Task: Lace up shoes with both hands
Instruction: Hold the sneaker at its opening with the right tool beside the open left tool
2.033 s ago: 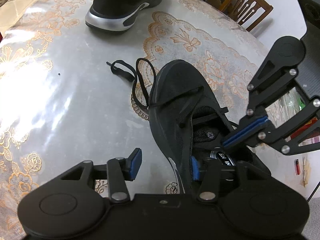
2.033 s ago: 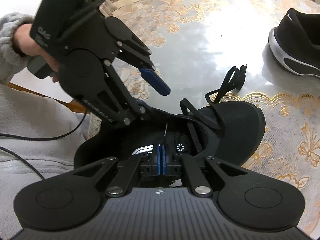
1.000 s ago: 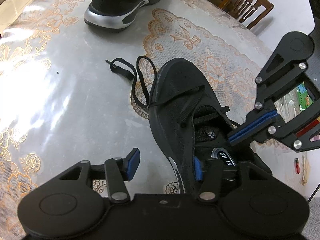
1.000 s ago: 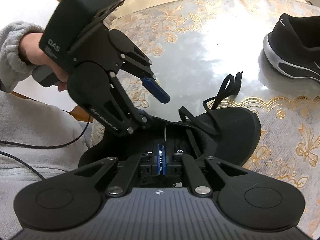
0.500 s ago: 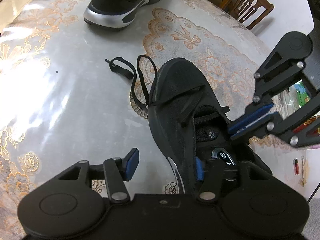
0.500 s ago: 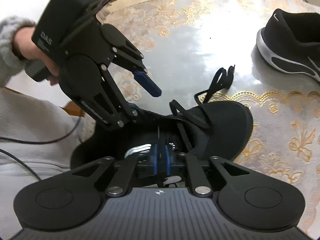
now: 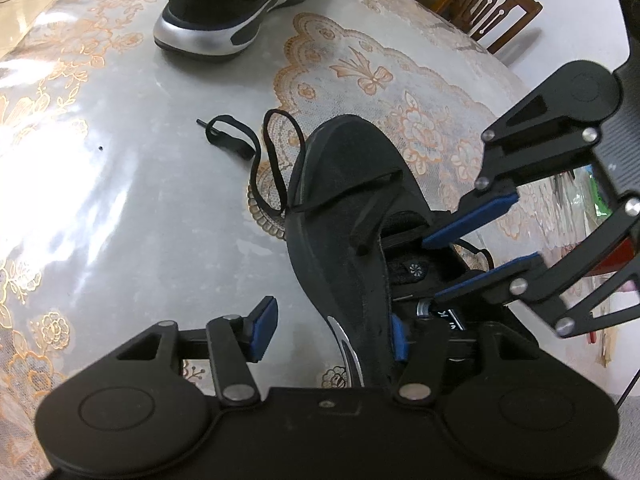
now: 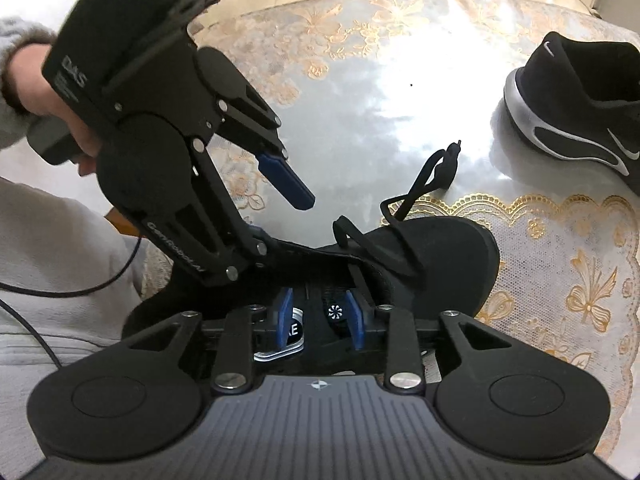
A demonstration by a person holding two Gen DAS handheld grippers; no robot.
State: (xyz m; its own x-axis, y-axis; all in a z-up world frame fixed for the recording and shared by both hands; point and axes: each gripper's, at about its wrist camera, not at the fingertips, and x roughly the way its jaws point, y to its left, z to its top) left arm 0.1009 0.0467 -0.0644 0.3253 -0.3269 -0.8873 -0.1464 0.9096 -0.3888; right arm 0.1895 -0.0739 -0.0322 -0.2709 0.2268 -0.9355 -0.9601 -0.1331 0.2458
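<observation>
A black sneaker (image 7: 340, 200) (image 8: 440, 256) lies on the table close below both grippers, toe pointing away. Its black lace (image 7: 276, 160) (image 8: 432, 172) crosses the front eyelets and trails in loose loops onto the table. My left gripper (image 7: 330, 334) (image 8: 276, 208) stands open astride the shoe's side wall, one pad inside the shoe and the outer pad off the shoe. My right gripper (image 8: 320, 318) (image 7: 478, 246) hangs over the shoe's mouth above the tongue; its jaws are opening and no pad presses on anything.
A second black sneaker (image 7: 240, 12) (image 8: 580, 112) with a silver heel stands at the far side. The round table (image 7: 100, 200) wears a lace-patterned cloth under a clear cover. Wooden chairs (image 7: 492, 4) stand beyond the edge. A grey sleeve (image 8: 24, 36) and a cable (image 8: 80, 288) are on the left.
The right gripper's pads, pressed together over the shoe's mouth a second ago, have parted. The left gripper and the shoe have stayed put.
</observation>
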